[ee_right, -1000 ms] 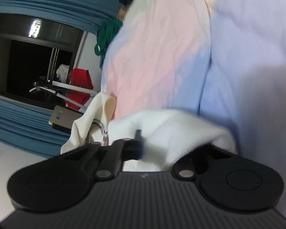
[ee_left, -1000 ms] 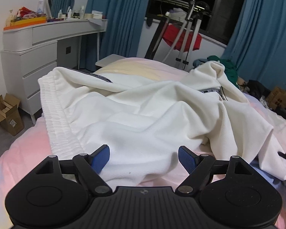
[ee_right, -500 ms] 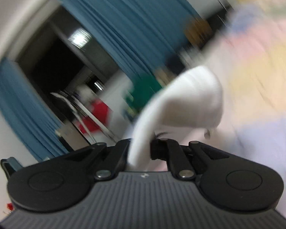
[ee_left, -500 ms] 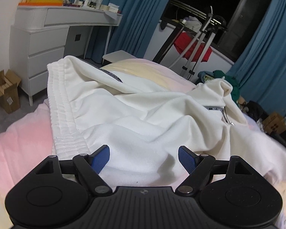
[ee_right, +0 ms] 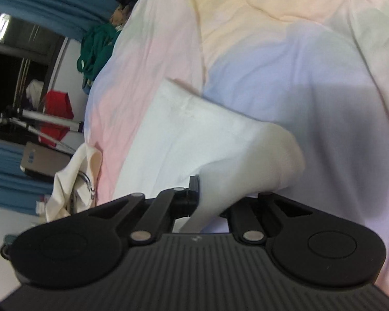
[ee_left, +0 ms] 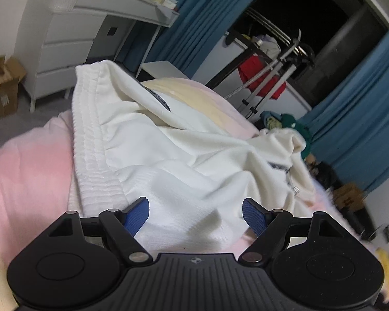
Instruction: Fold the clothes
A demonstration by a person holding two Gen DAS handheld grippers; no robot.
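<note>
Pinching end of crumpled white fleece garment (ee_right: 194, 134), right gripper (ee_right: 207, 199) draws fabric out at lower centre for flattening; left gripper (ee_left: 195, 211) spread, empty, poised over hem above pastel bed quilt (ee_left: 26, 171).

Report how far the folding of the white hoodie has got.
Done: nothing folded yet; the white hoodie lies rumpled across the pastel bedspread. In hand: the right claw is shut on a piece of the white cloth, probably a sleeve end; the left claw hovers open above the hem. Left: flatten it, fold the sleeves in, fold the body.
</note>
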